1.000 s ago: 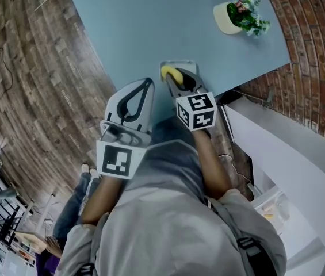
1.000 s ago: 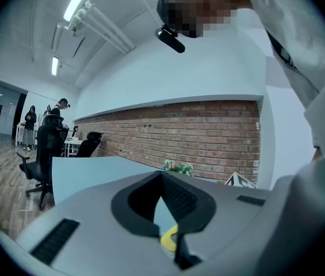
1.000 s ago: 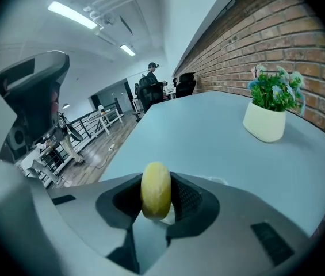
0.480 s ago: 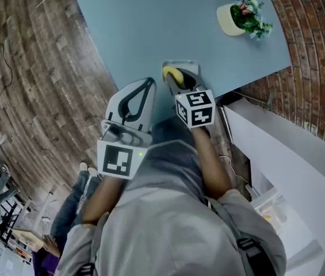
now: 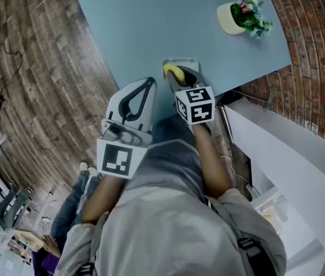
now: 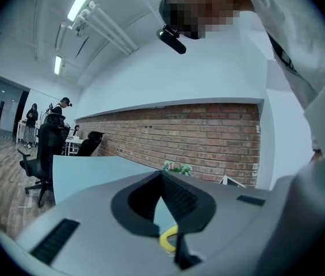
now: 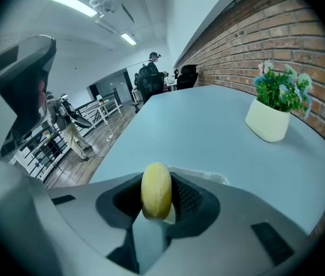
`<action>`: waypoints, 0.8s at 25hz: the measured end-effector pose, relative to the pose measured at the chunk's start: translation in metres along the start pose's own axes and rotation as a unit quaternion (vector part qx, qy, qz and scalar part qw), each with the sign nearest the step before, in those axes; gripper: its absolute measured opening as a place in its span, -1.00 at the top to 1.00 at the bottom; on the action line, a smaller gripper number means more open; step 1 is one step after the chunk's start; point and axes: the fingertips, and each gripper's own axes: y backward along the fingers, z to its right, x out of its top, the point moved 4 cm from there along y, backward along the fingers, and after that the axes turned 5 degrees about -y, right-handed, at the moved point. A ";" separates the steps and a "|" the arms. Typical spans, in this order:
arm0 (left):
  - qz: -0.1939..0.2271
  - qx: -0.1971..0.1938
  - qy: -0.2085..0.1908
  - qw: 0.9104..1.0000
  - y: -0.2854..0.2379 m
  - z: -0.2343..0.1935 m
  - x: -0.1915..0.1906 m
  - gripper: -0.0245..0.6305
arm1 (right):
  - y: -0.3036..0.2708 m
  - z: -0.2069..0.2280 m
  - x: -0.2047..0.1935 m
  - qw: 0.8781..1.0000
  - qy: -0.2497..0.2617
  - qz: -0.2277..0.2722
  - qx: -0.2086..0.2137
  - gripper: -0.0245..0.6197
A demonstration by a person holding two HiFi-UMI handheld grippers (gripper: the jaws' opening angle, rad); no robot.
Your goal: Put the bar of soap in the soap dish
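Blue tabletop (image 5: pixel 150 22) runs beside a brick wall (image 5: pixel 312 50); at its near edge the right gripper (image 5: pixel 178 78) clamps the yellow bar of soap (image 5: pixel 172 72) over the soap dish (image 5: pixel 180 62). The left gripper (image 5: pixel 149 81) hangs alongside, jaws together, empty.

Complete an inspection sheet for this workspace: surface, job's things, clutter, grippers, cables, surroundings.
Surface: light blue table.
Job's things: yellow bar of soap stands on edge between the jaws of the right gripper, at the pale soap dish near the table edge; contact with the dish unclear.
Clutter: potted plant at the far corner.
Grippers: right gripper shut on bar of soap; left gripper shut, empty, alongside.
Cables: thin cable on the floor.
Surroundings: wood floor, brick wall, people and office chairs far off.
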 end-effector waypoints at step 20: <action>-0.003 -0.014 -0.001 1.000 0.002 0.006 0.000 0.92 | 0.000 0.010 0.000 0.999 0.039 -0.008 -0.031 0.40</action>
